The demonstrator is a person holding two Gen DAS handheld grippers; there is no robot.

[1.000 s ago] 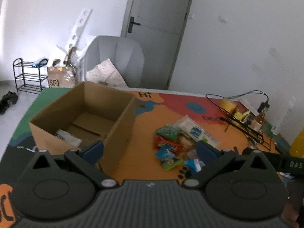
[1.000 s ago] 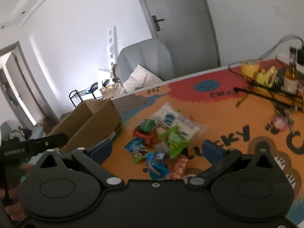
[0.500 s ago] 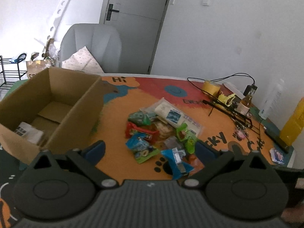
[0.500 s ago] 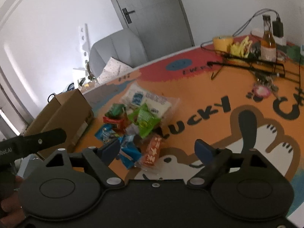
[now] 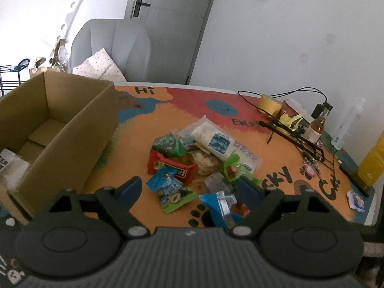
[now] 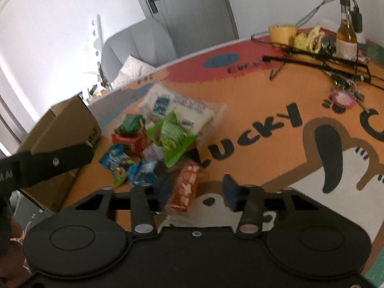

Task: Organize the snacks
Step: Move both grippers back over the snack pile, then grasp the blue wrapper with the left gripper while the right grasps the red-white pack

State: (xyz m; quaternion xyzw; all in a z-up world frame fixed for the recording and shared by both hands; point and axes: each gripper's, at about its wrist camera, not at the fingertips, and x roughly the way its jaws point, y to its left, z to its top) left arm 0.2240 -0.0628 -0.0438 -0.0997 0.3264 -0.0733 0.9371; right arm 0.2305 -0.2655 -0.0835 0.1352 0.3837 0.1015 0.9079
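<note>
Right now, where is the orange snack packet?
In the right wrist view, the orange snack packet lies at the near edge of the snack pile, just below the green packet.

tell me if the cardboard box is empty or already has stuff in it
Not empty, nearly so: the open cardboard box holds a white packet in its near corner; otherwise only its bare bottom flaps show.
</note>
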